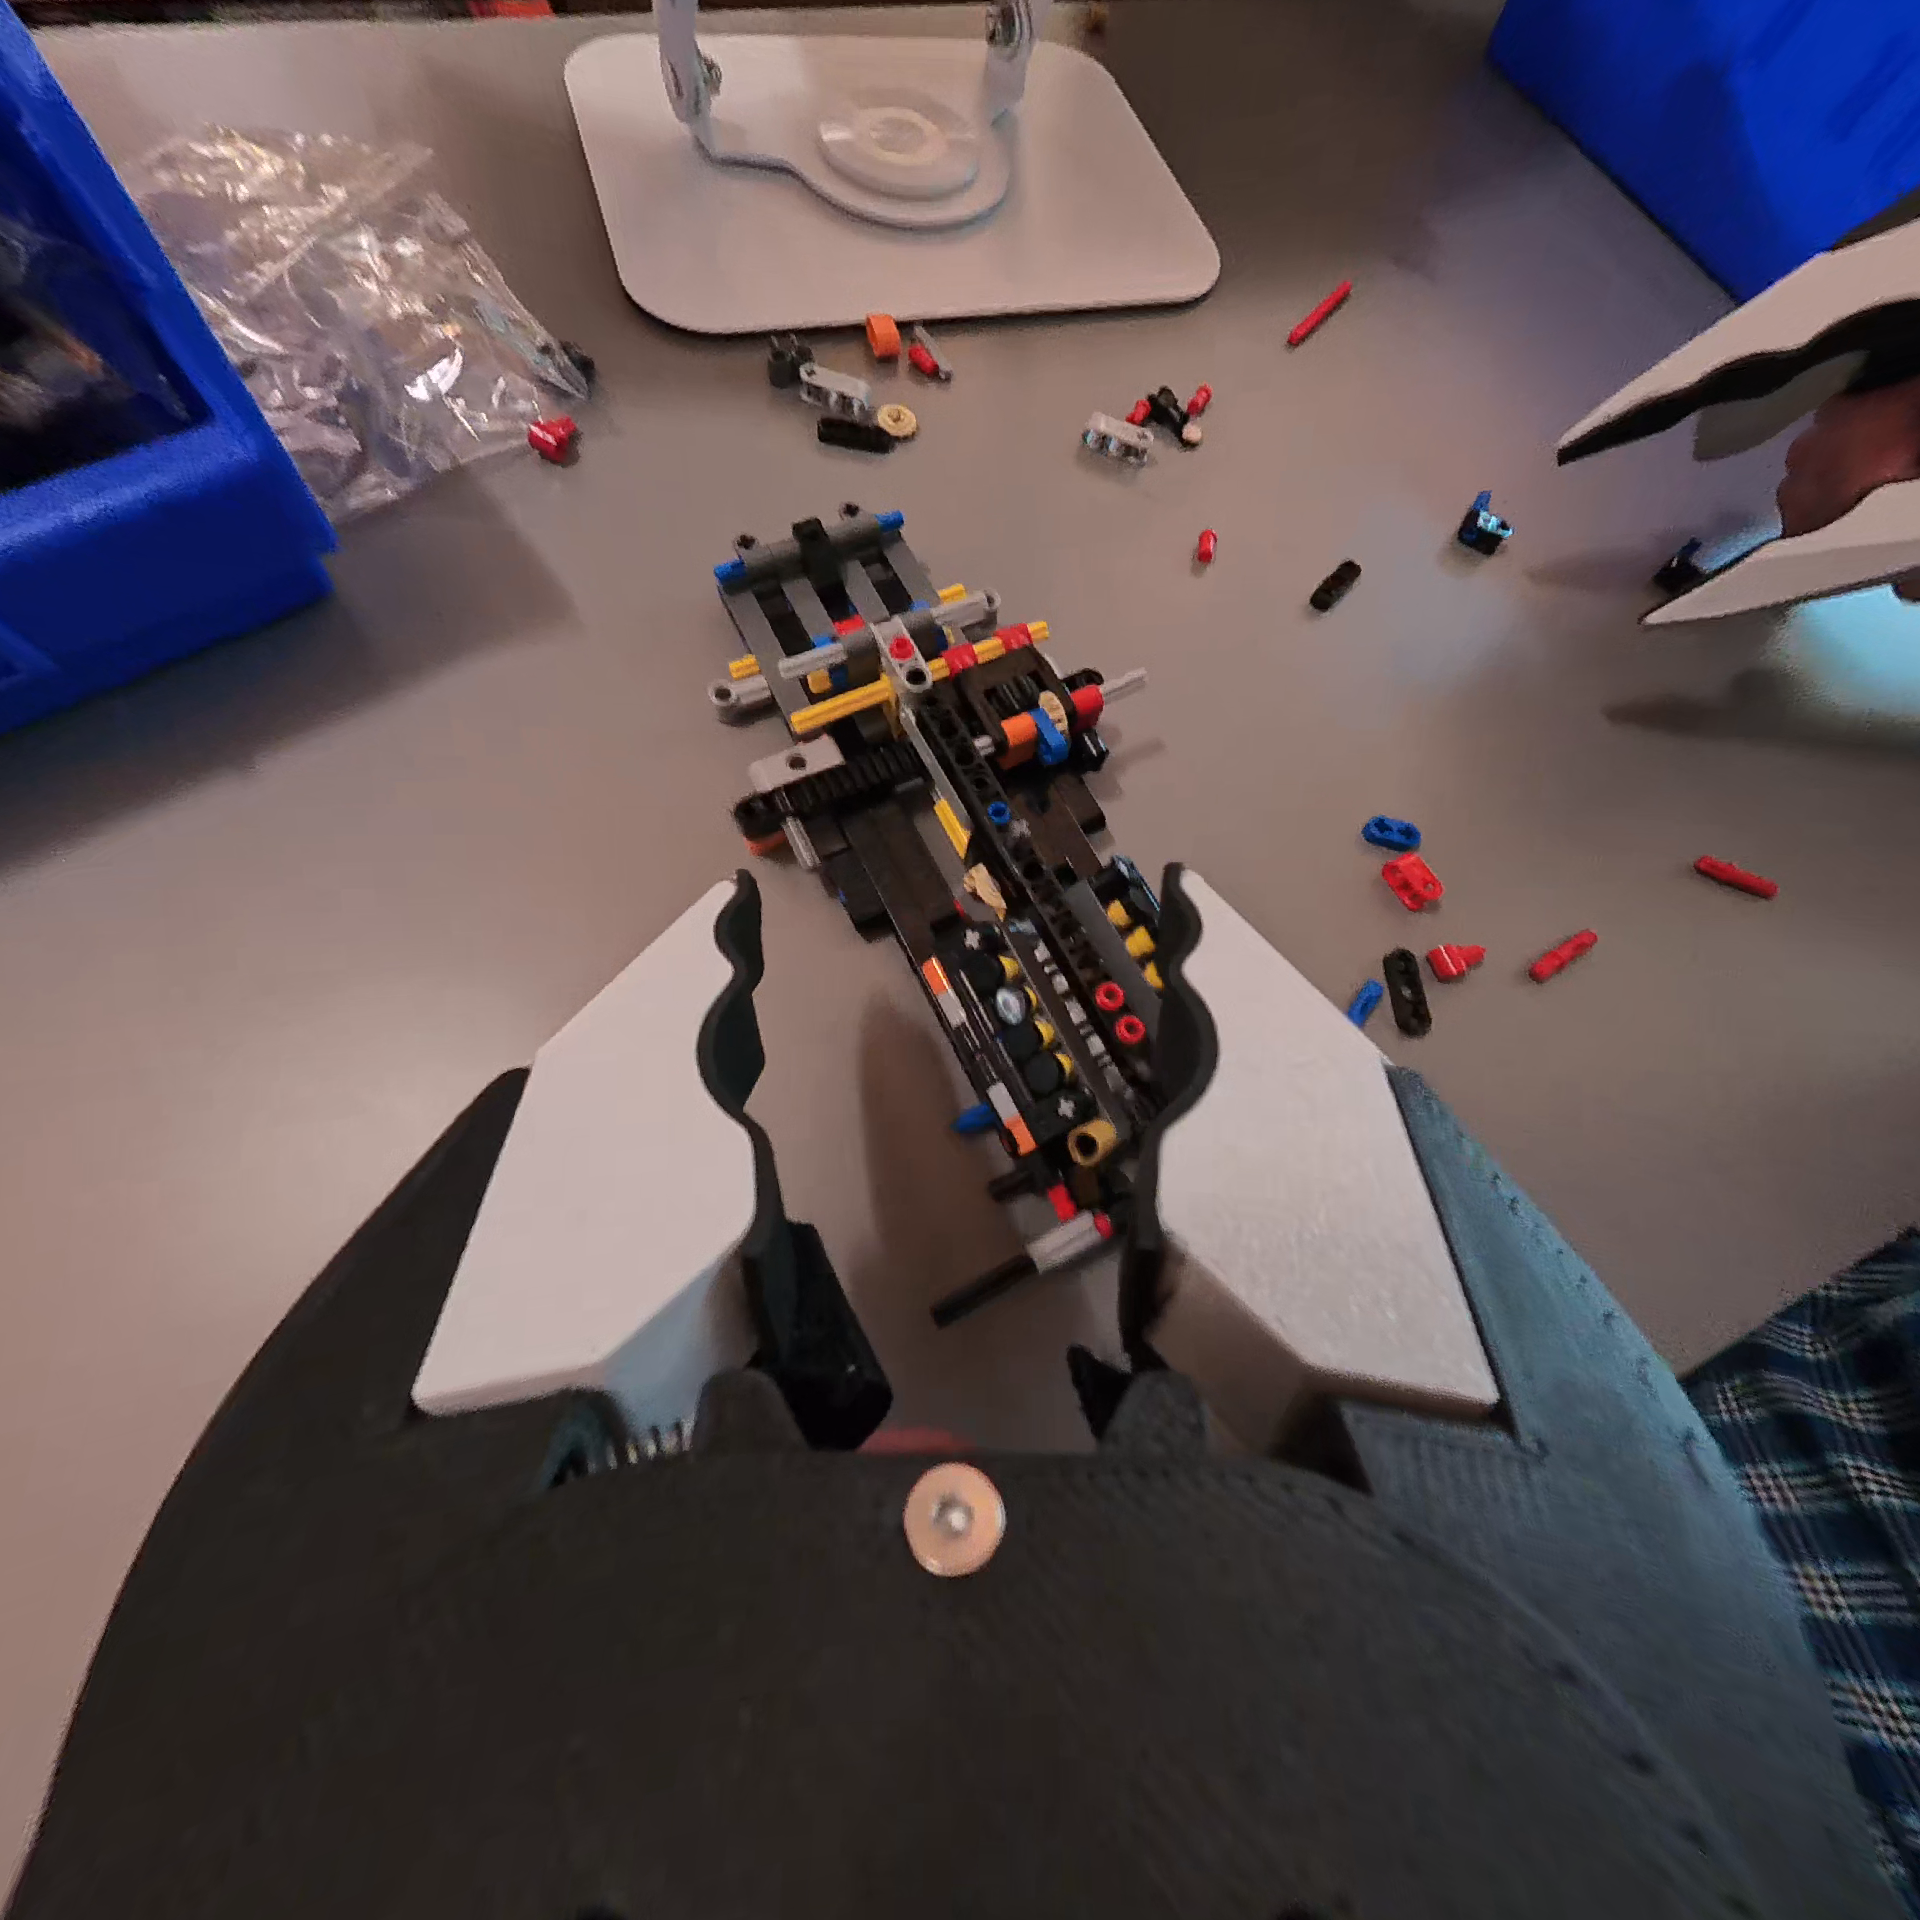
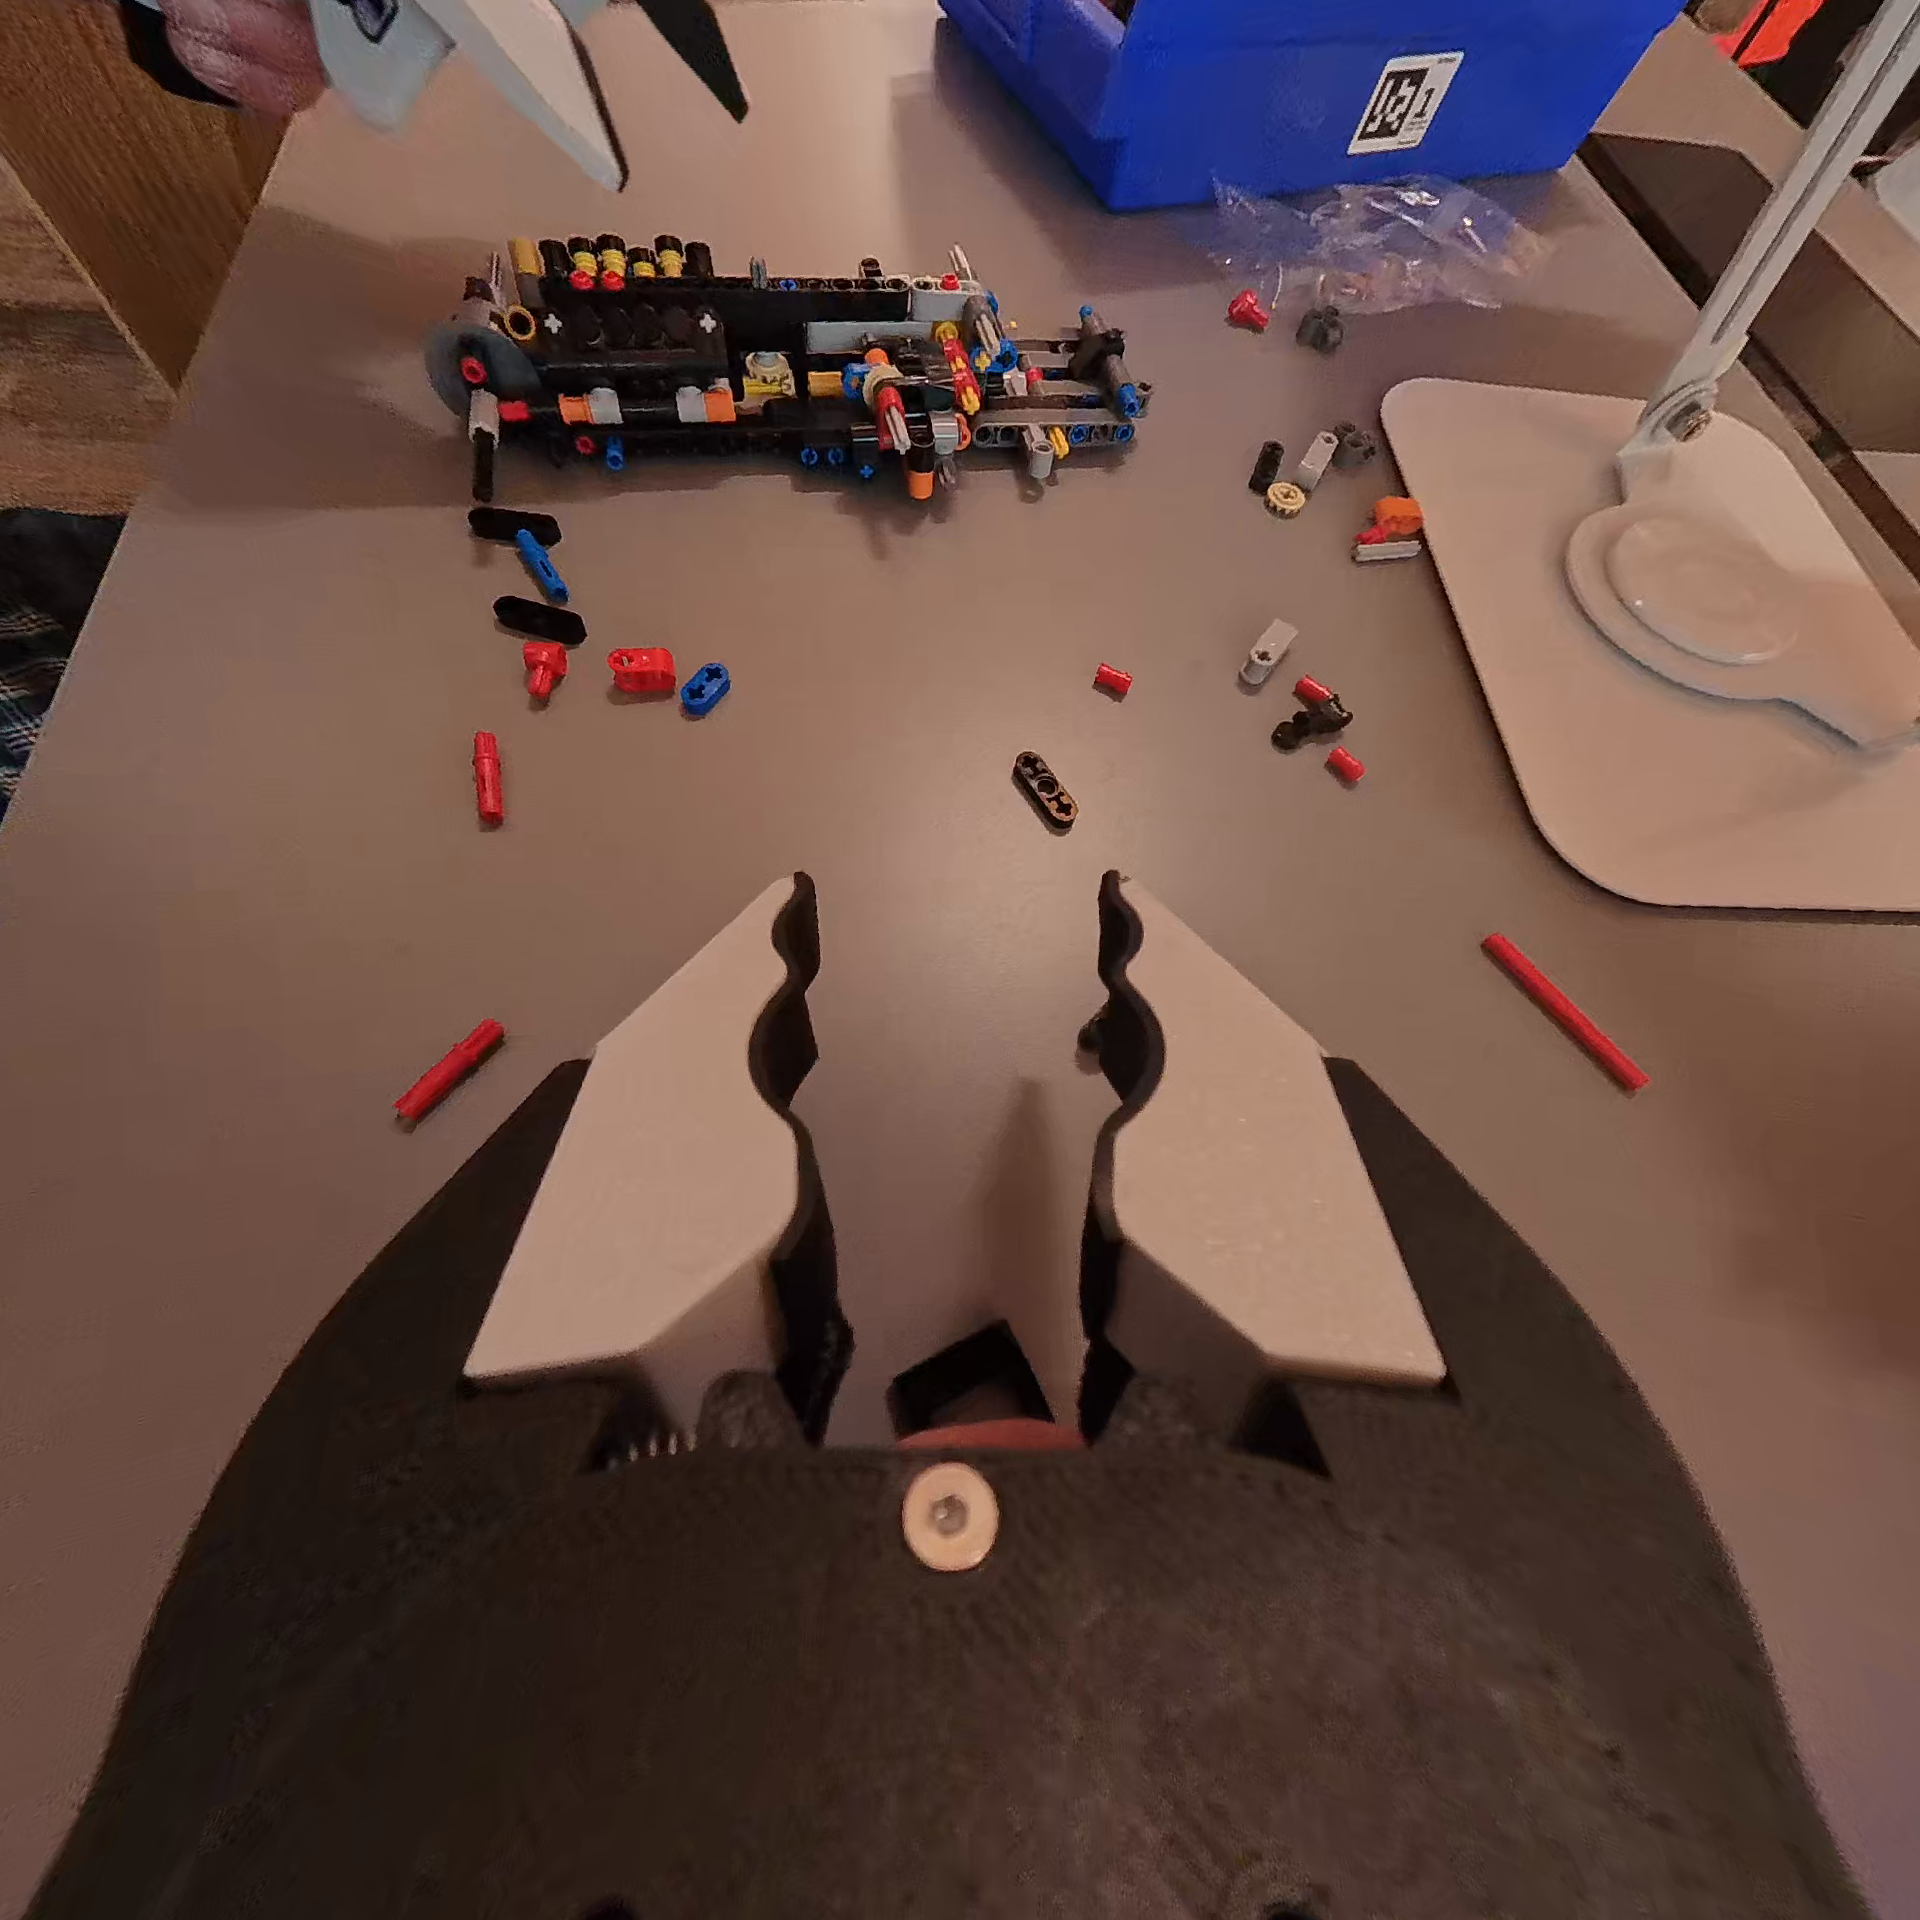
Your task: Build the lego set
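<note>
The long, partly built Lego chassis lies on the grey table; it is black and grey with yellow, red, blue and orange parts. My left gripper is open with its fingers on either side of the chassis's near end. The right finger is close against the chassis and the left finger is apart from it. In the right wrist view the chassis lies crosswise at the far side. My right gripper is open and empty, low over bare table. A black two-hole link lies just ahead of it.
Loose red, blue, black and grey pieces are scattered between the chassis and my right gripper. A long red axle lies at the right. A white stand base, a blue bin and a clear plastic bag sit at the table's edges. Between my right fingertips and the long red axle there is roughly 12 cm. Seen from the left wrist view as well.
</note>
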Demonstrator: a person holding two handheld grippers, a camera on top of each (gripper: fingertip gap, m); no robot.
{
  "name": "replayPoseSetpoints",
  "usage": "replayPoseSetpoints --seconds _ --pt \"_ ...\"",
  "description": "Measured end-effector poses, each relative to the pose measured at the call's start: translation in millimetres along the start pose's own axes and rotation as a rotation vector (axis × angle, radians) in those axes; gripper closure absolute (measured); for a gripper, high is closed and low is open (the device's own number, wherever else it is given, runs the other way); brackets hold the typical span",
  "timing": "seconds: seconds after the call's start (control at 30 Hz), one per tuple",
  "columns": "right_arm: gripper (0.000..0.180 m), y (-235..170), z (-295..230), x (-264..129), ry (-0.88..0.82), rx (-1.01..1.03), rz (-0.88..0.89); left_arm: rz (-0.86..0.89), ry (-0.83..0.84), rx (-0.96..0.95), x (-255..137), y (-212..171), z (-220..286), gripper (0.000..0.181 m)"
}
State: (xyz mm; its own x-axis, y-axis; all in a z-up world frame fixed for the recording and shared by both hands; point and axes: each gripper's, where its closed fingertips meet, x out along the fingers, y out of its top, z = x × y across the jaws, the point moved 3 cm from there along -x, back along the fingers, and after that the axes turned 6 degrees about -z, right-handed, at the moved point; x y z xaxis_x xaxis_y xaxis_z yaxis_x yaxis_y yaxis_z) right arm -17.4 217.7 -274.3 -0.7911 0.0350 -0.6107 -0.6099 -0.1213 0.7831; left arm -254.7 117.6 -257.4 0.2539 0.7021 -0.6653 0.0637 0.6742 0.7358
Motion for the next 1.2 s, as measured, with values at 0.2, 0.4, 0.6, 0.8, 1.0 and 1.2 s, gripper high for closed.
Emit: replayPoseSetpoints --seconds 0.2,0.4,0.6,0.8,1.0,1.2 --pt "0.129 -0.1 5.7 -0.8 -0.044 0.000 0.005 0.076 -0.041 0.044 11.5 28.6 4.3 0.101" --pt "0.131 2.2 11.0 -2.7 -0.100 -0.014 0.029 0.142 -0.070 0.095 14.9 54.3 19.0 0.087" --pt "0.130 0.8 14.0 0.7 -0.137 -0.022 0.028 0.170 -0.070 0.105 13.5 65.0 27.3 0.067" --pt "0.130 -0.6 16.4 3.4 -0.160 -0.026 0.027 0.167 -0.064 0.090 20.0 69.2 30.1 0.044" --pt "0.130 -1.4 19.0 2.7 -0.187 -0.037 0.019 0.175 -0.047 0.073 28.8 69.8 23.7 0.059" --pt "0.130 -3.3 20.7 4.4 -0.190 -0.029 0.018 0.221 -0.052 0.063 31.8 72.8 18.5 0.096"
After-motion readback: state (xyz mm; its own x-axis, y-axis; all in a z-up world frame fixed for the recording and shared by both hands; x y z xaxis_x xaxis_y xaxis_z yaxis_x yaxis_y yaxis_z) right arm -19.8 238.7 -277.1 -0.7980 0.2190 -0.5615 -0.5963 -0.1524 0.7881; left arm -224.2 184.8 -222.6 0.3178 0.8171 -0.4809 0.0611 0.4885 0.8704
